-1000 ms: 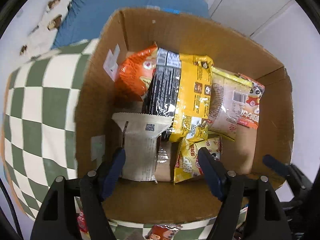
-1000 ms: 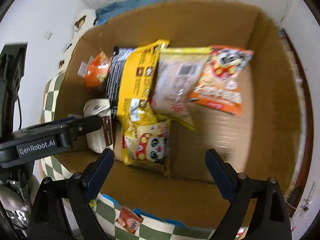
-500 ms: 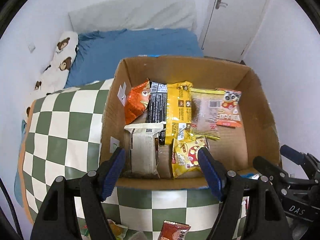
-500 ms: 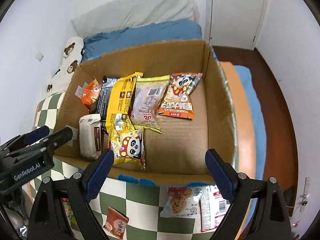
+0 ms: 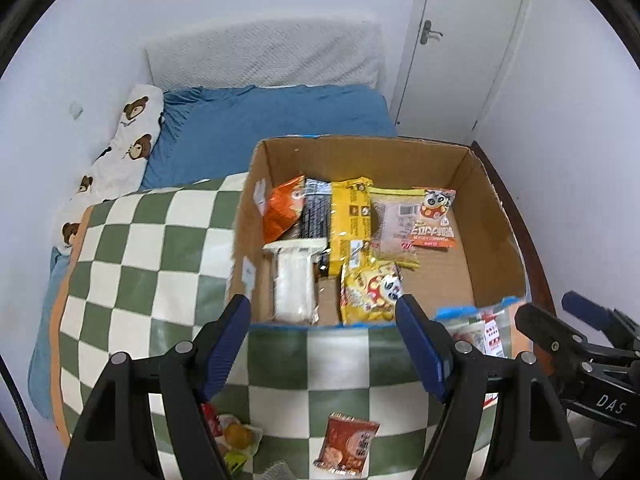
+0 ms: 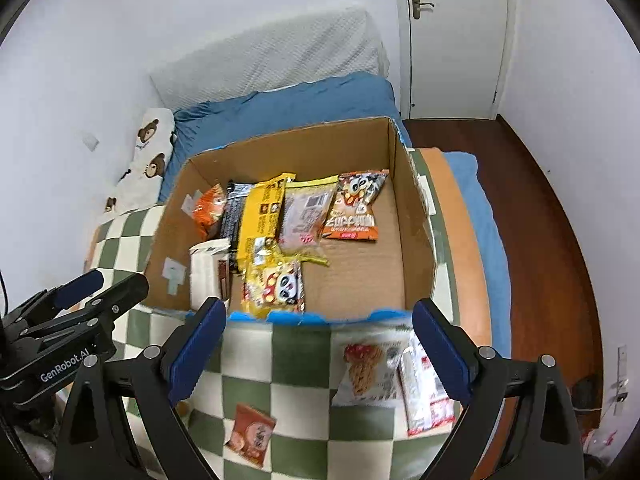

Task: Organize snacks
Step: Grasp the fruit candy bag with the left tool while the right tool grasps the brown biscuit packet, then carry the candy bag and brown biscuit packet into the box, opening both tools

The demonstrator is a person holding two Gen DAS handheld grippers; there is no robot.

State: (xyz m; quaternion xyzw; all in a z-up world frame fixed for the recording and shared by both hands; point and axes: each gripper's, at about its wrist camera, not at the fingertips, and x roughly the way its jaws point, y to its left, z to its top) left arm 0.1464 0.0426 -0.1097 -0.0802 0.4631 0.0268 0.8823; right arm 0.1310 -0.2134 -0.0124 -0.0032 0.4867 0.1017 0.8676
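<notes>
A cardboard box (image 5: 492, 216) (image 6: 412, 240) sits on a green-and-white checked blanket (image 5: 132, 264) (image 6: 304, 364) and holds several snack packets, among them a yellow panda packet (image 5: 370, 292) (image 6: 276, 288) and an orange packet (image 5: 434, 220) (image 6: 354, 208). Loose on the blanket in front of the box lie a small red packet (image 5: 348, 446) (image 6: 250, 434) and clear-and-white packets (image 6: 374, 368). My left gripper (image 5: 324, 348) is open and empty above the blanket before the box. My right gripper (image 6: 320, 348) is open and empty, also before the box.
A bed with a blue sheet (image 5: 264, 128) and a bear-print pillow (image 5: 120, 152) lies behind the box. A white door (image 6: 452, 36) stands at the back right. Wooden floor (image 6: 552, 240) runs along the right. More small snacks (image 5: 236, 440) lie at the lower left.
Both grippers have pulled back and up out of the box; the box now looks smaller and the loose packets on the blanket have come into view.
</notes>
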